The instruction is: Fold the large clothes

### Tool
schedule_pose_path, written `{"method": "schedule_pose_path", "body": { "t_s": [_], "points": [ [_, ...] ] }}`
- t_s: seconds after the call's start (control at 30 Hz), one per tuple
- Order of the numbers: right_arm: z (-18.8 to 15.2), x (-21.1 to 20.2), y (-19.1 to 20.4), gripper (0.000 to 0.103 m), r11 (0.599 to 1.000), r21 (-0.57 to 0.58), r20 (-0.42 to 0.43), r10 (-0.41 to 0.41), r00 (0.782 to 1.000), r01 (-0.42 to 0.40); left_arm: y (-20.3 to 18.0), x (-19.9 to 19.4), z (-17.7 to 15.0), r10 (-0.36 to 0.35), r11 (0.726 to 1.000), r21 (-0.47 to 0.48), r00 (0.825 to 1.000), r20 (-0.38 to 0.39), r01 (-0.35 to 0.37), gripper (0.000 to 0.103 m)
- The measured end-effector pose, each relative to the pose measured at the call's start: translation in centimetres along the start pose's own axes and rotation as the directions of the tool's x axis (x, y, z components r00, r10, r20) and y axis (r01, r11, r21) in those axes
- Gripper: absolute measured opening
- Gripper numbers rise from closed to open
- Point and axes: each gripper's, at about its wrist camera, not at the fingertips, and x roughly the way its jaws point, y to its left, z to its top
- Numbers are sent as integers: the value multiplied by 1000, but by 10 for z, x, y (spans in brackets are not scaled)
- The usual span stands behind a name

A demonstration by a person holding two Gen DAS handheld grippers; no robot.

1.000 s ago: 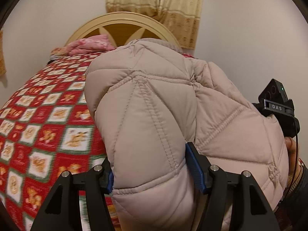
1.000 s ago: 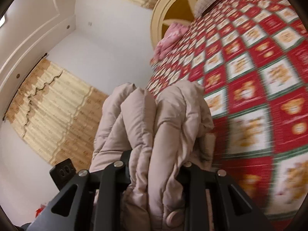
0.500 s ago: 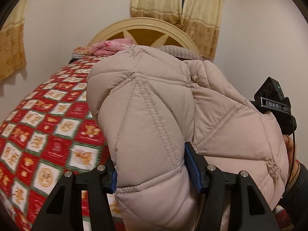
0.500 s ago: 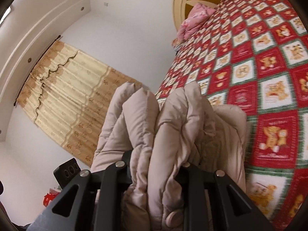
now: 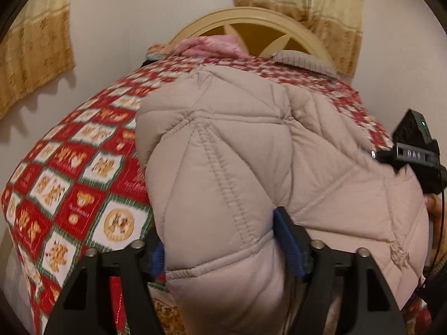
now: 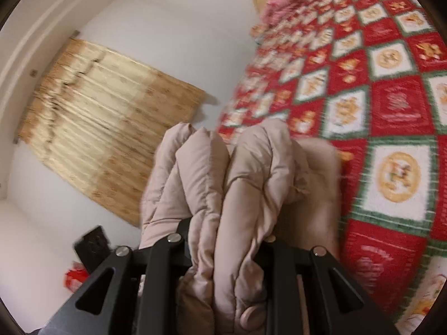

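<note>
A puffy beige quilted jacket point(image 5: 251, 153) is bunched up over a bed with a red, green and white patterned blanket point(image 5: 83, 173). My left gripper point(image 5: 223, 240) has a thick fold of its near edge between the blue pads point(image 5: 289, 244); the jaws are opening, and the padding still fills the gap. In the right wrist view the jacket point(image 6: 251, 167) shows as several stacked layers, with my right gripper point(image 6: 226, 231) shut on them. The right gripper's body point(image 5: 416, 153) shows at the jacket's right edge, held by a hand.
A cream curved headboard point(image 5: 251, 25) stands at the far end, with a pink bundle point(image 5: 212, 46) and a grey knit piece point(image 5: 304, 60) in front of it. Yellow curtains point(image 6: 106, 128) hang on white walls. The blanket point(image 6: 391, 97) spreads wide to the right of the jacket.
Both grippers have carried the jacket sideways and a little lower over the bed. The left jaws stand wider than before. The right grip looks the same.
</note>
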Motion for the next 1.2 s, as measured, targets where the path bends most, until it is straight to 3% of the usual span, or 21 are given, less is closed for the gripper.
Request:
{"method": "schedule_pose_path", "body": {
  "t_s": [0.07, 0.27, 0.47, 0.57, 0.9, 1.03, 1.13, 1.2],
  "points": [
    [-4, 1, -15, 26, 993, 4, -30, -114, 993, 114, 3, 4, -1, 3, 1000, -10, 1000, 1, -3, 81],
    [-10, -4, -36, 29, 983, 27, -38, -178, 983, 179, -14, 13, 2, 86, 994, 67, 996, 32, -88, 90],
    [-12, -11, -31, 32, 954, -36, -26, -299, 954, 298, -11, 32, 1, 81, 995, 51, 996, 24, -82, 101],
    [-15, -13, -35, 35, 945, -35, -28, -326, 945, 325, -7, 41, -1, 46, 999, 12, 999, 13, -46, 102],
    [-20, -13, -51, 46, 920, -23, -27, -393, 919, 392, -21, 50, -3, 59, 998, 18, 997, 45, -60, 102],
    [-18, -14, -38, 50, 894, -62, -28, -446, 895, 443, -24, 32, 0, 91, 995, 35, 995, 51, -93, 102],
    [-17, -25, -25, 66, 865, -76, 12, -496, 868, 496, -29, 6, 2, 102, 992, 57, 989, 107, -109, 102],
    [-17, -36, -16, 68, 855, -73, 47, -511, 858, 513, -30, -8, 3, 88, 994, 56, 987, 137, -97, 102]
  ]
}}
